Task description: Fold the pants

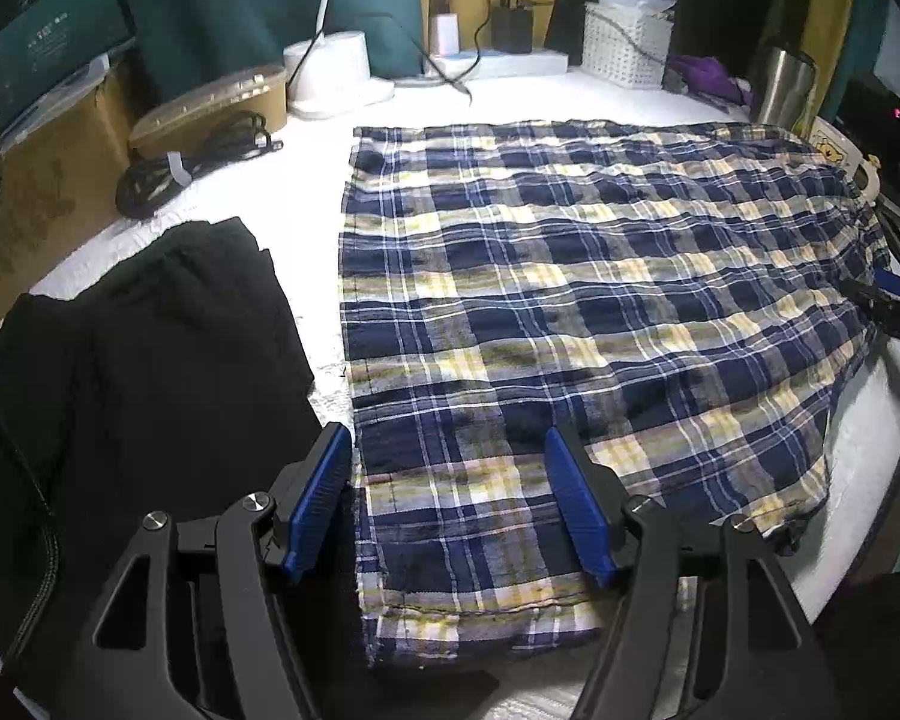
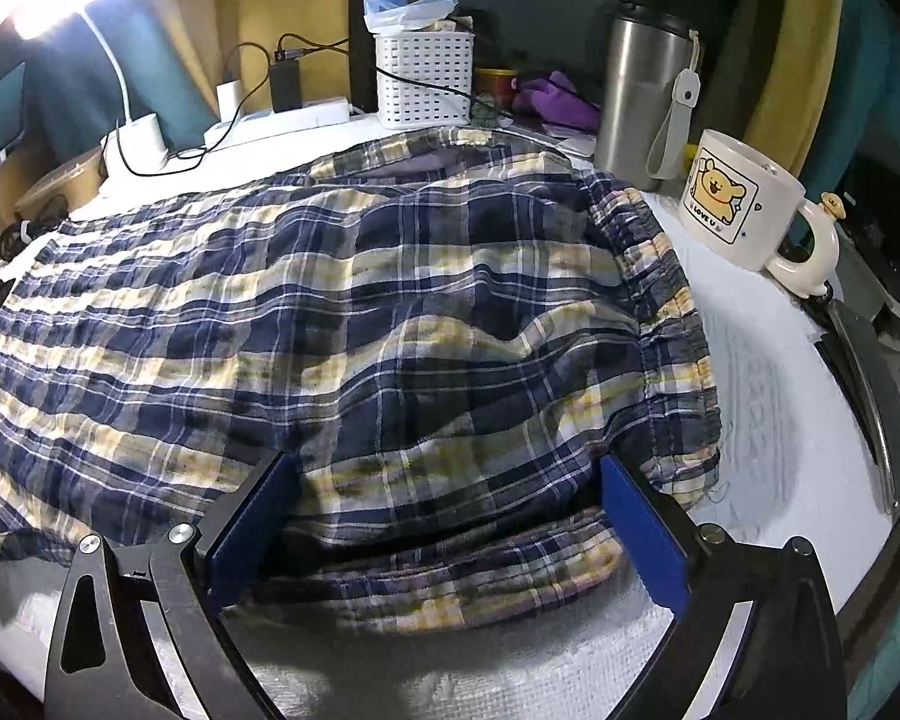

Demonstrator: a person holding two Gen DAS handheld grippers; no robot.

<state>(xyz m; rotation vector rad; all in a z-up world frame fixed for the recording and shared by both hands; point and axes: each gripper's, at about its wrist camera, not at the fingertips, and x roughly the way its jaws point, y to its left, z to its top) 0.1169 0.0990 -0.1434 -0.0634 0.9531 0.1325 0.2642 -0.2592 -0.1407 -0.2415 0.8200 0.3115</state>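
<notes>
Blue, white and yellow plaid pants [image 1: 570, 276] lie spread flat on the white-covered table [image 1: 306, 204]. In the left wrist view my left gripper [image 1: 447, 450] stands open over the near hem corner; its left pad is at the hem's edge and its right pad rests on the cloth. My right gripper [image 1: 894, 306] shows at the pants' far right side. In the right wrist view the right gripper [image 2: 444, 468] is open wide at the pants [image 2: 330, 312] near the elastic waistband [image 2: 672, 324], with a bunched fold of the near edge between its jaws.
A folded black garment [image 1: 138, 360] lies left of the pants. At the right stand a cartoon mug [image 2: 744, 204] and a steel tumbler [image 2: 642, 96]. A white basket [image 2: 423, 78], power strip [image 2: 282, 120], coiled cable [image 1: 168, 168] and round box [image 1: 210, 108] line the back.
</notes>
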